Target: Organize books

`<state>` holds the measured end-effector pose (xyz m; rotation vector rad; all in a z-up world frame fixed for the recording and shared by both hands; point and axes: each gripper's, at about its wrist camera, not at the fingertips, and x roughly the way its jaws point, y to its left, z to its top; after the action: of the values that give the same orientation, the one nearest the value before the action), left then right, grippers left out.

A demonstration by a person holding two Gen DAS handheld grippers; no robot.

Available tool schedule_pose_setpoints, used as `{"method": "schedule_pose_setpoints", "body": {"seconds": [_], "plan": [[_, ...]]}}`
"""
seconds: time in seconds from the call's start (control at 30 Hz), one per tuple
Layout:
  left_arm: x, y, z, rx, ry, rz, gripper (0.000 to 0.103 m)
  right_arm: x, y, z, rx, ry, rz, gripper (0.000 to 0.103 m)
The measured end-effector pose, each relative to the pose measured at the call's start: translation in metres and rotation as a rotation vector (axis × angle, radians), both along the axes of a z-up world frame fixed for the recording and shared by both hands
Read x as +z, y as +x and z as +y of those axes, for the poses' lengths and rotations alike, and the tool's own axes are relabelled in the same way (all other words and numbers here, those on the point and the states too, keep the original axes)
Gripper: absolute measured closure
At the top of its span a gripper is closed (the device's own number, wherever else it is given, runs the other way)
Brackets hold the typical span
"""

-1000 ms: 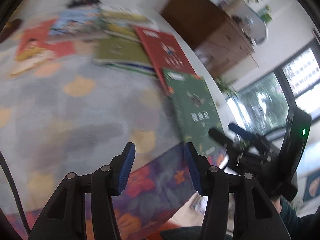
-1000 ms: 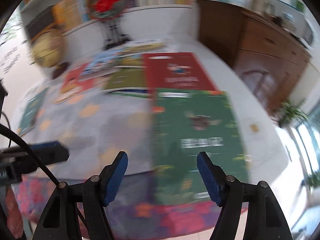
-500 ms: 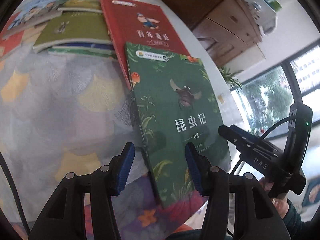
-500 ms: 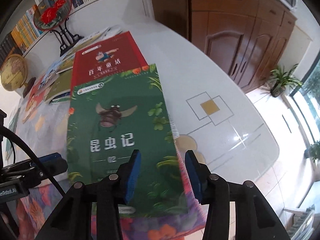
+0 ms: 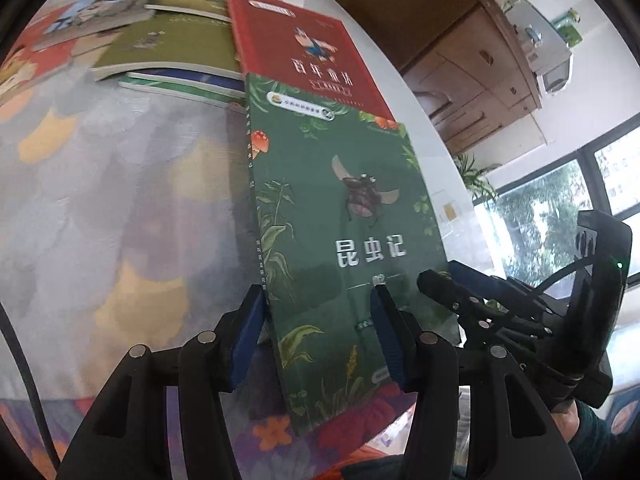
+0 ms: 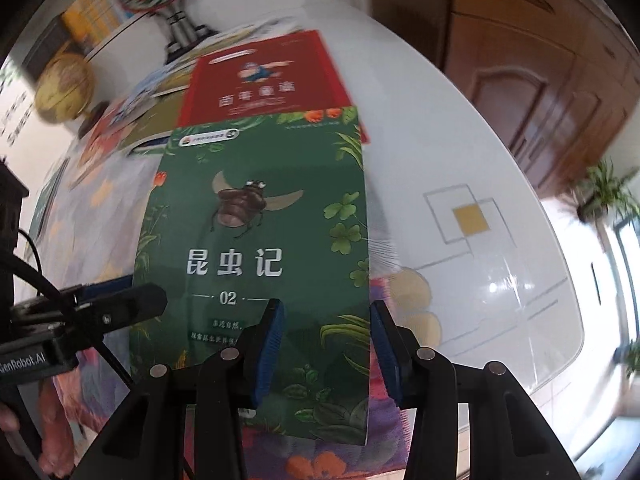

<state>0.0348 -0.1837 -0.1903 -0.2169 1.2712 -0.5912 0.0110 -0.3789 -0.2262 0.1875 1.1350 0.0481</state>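
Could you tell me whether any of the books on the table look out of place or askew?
Yes. The green book lies overlapping the lower edge of the red book instead of squarely stacked, and its near end juts past the table edge. Behind them, more books lie fanned in a loose, uneven pile.

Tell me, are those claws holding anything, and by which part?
Nothing seems held. The left gripper and right gripper stand open, each straddling a side edge of the flat green book.
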Motion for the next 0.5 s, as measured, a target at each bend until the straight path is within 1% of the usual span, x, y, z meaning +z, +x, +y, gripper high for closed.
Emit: {"method": "schedule_pose_setpoints", "body": {"seconds": [0.1, 0.17, 0.27, 0.33, 0.4, 0.5], "plan": [[0.005, -0.007, 0.019, 0.043, 0.013, -0.016, 0.053, 0.006, 0.003, 0.017, 0.074, 0.009, -0.014, 0.059], [0.005, -0.011, 0.039, 0.102, 0.022, -0.017, 0.053, 0.007, 0.008, 0.036, 0.137, 0.016, -0.011, 0.059], [0.0, -0.013, 0.076, 0.216, 0.034, -0.011, 0.053, 0.005, 0.016, 0.067, 0.227, 0.026, -0.014, 0.059], [-0.005, -0.011, 0.102, 0.296, 0.019, 0.01, 0.053, 0.004, 0.024, 0.089, 0.289, 0.048, -0.022, 0.059], [-0.01, -0.013, 0.119, 0.344, -0.01, 0.032, 0.053, 0.003, 0.031, 0.101, 0.313, 0.075, -0.03, 0.059], [-0.014, -0.022, 0.131, 0.386, -0.015, 0.036, 0.053, 0.001, 0.035, 0.109, 0.322, 0.09, -0.023, 0.06]]}}
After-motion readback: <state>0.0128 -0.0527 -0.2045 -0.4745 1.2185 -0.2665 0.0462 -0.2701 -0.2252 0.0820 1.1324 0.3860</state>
